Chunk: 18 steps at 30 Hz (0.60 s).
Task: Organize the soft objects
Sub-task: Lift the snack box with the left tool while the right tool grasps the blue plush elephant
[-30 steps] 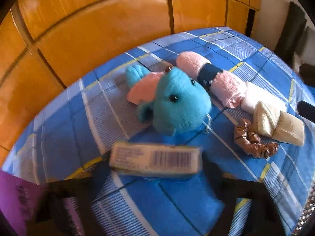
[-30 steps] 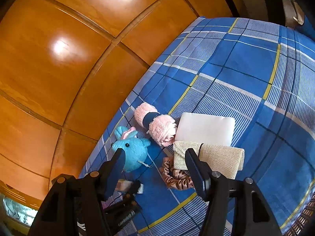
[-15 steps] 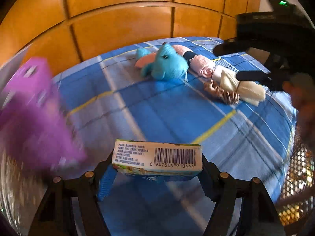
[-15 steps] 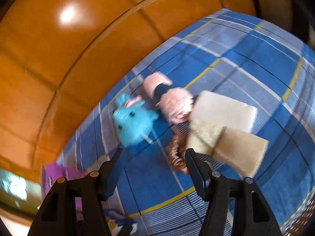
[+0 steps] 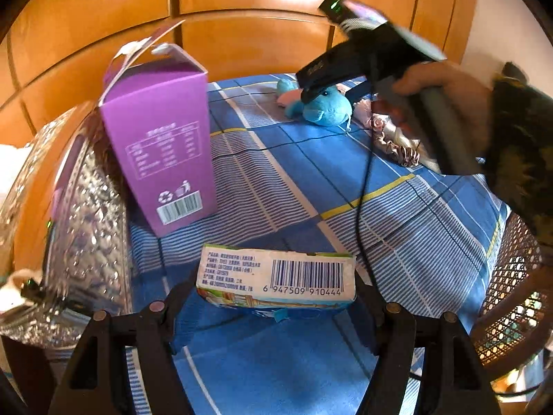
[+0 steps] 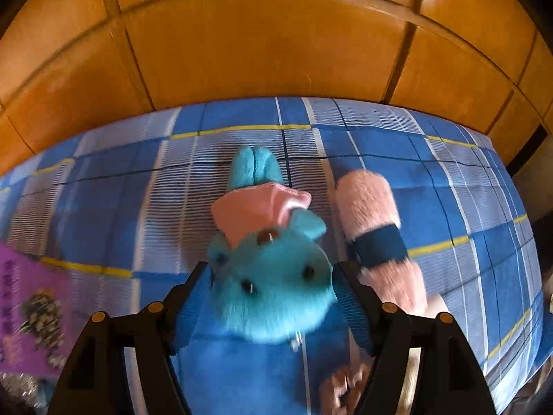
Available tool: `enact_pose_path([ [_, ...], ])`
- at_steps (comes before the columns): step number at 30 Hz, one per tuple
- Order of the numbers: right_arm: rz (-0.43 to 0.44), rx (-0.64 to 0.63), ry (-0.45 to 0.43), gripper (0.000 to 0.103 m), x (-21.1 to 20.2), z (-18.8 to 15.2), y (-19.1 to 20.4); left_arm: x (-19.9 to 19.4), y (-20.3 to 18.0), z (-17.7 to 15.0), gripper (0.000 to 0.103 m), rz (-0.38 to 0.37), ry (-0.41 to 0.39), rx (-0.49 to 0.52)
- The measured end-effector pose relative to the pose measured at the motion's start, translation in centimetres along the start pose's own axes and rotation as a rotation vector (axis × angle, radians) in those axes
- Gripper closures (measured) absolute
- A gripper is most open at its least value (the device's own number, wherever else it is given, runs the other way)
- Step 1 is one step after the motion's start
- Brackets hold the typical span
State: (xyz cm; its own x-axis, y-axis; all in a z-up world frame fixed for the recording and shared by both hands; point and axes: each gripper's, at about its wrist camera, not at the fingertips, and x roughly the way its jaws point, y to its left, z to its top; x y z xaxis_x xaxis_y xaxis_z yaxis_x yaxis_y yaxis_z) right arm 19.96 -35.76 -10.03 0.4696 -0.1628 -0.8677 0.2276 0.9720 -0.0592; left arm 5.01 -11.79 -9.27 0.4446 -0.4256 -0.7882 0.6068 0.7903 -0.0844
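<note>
While the left gripper (image 5: 276,297) clamps a barcoded pack (image 5: 276,278), the right gripper's (image 6: 273,297) fingers open around a blue plush (image 6: 273,290).

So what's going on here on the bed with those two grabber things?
A person is tidying soft things on a blue plaid bedspread. The left gripper holds a small barcoded pack near a purple carton. The right gripper sits astride a blue plush toy, its jaws opening on either side of the head, not yet gripping. A pink fuzzy roll with a dark band lies just beside the toy.
</note>
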Motion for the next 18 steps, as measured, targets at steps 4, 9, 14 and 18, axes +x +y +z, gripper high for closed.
enact_pose_path([
  [4,-0.029,-0.008,0.02,0.048,1.0,0.2,0.0,-0.3,0.4,-0.5,0.03,-0.004,-0.006,-0.014],
  [9,0.017,-0.038,0.029,0.053,-1.7,-1.5,0.1,0.3,0.7,-0.8,0.03,-0.016,0.002,-0.031],
  [14,0.106,-0.053,0.086,0.052,-4.1,-5.5,0.4,0.1,0.6,-0.9,0.03,-0.009,-0.005,-0.026],
  [18,0.104,-0.035,0.103,0.05,-3.2,-7.8,0.0,-0.3,0.6,-0.4,0.031,-0.008,0.0,-0.026],
])
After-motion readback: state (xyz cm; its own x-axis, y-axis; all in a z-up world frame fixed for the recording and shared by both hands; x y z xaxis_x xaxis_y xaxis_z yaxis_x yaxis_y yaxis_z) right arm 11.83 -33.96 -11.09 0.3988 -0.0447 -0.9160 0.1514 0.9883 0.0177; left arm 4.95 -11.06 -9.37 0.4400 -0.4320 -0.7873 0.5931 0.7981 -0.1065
